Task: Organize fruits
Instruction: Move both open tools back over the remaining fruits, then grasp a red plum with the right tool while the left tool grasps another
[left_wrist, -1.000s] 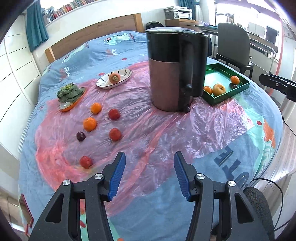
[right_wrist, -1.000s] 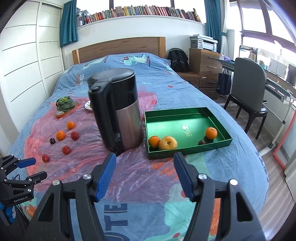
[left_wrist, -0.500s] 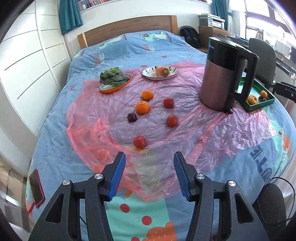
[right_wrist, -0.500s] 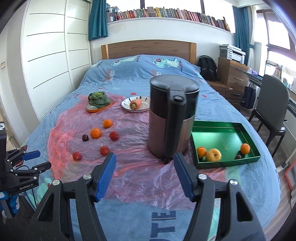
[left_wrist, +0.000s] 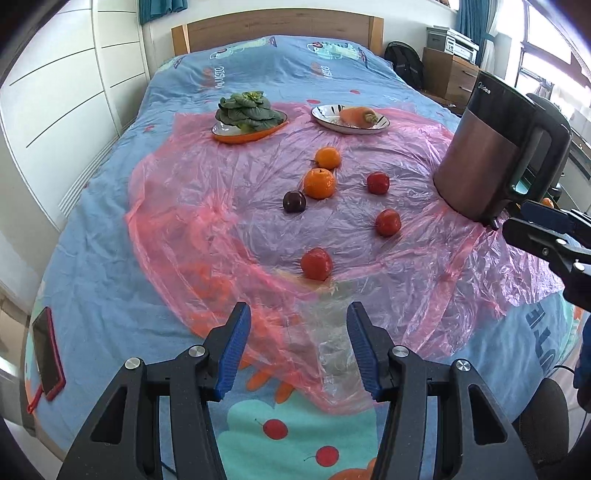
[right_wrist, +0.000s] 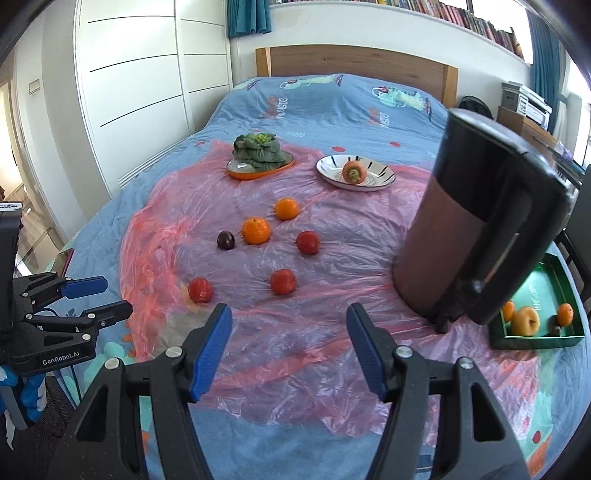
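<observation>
Pink plastic sheet (left_wrist: 229, 206) covers the middle of the blue bedspread (left_wrist: 92, 258), its near edge crumpled just beyond the left gripper (left_wrist: 295, 347). At far left a phone (left_wrist: 46, 352) lies by the bed's edge. Far on the sheet sit an orange dish of greens (left_wrist: 249, 122) and a white plate (left_wrist: 349, 120) with a carrot. Loose fruits lie apart in the open middle: a dark plum (left_wrist: 294, 201), two oranges (left_wrist: 319, 182), and three red fruits, the nearest red fruit (left_wrist: 316, 263) just beyond the left gripper. A kettle (right_wrist: 476, 236) stands to the right, partly hiding the green tray (right_wrist: 535, 338), which holds several more fruits. Bare sheet lies between kettle and loose fruits.

Both the left gripper and the right gripper (right_wrist: 290, 347) have their fingers spread wide, holding and touching nothing.
</observation>
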